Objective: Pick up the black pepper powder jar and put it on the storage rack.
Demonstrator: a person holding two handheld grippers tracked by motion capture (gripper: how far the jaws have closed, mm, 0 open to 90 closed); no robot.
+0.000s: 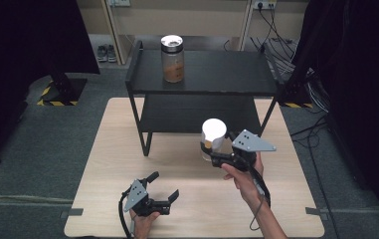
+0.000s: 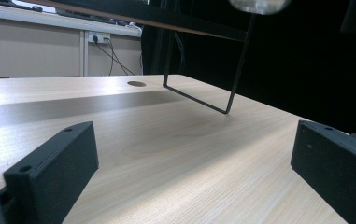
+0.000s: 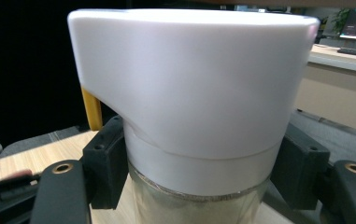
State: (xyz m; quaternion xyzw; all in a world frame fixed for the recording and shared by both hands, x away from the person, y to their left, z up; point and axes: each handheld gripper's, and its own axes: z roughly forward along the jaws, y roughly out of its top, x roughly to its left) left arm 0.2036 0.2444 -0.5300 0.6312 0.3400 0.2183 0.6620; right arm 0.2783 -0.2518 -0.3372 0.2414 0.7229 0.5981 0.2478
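Clearly, a glass jar with a white lid [image 1: 213, 130] is grasped by the right tool [image 1: 216, 158], whose black jaws are pressed against the jar just under the lid, one on each side, as is seen up close in the right gripper view [image 3: 194, 107]. The jar is held upright above the table [image 1: 107, 164], in front of the black shelf rack [image 1: 202, 87] and near its right front leg. The right tool is carried by the person's right hand [image 1: 244, 179], with the grey three-cornered plate on top and a cable trailing down along the forearm.

Farther off, a second jar [image 1: 172, 59] with brown contents and a shiny lid is seen standing on the top shelf of the rack, toward its left side.

Near the table's front edge, well apart from the held jar, the left tool [image 1: 164, 186] is kept low over the wood with its jaws spread wide and nothing between them; bare tabletop is seen between them in the left gripper view [image 2: 189, 177].
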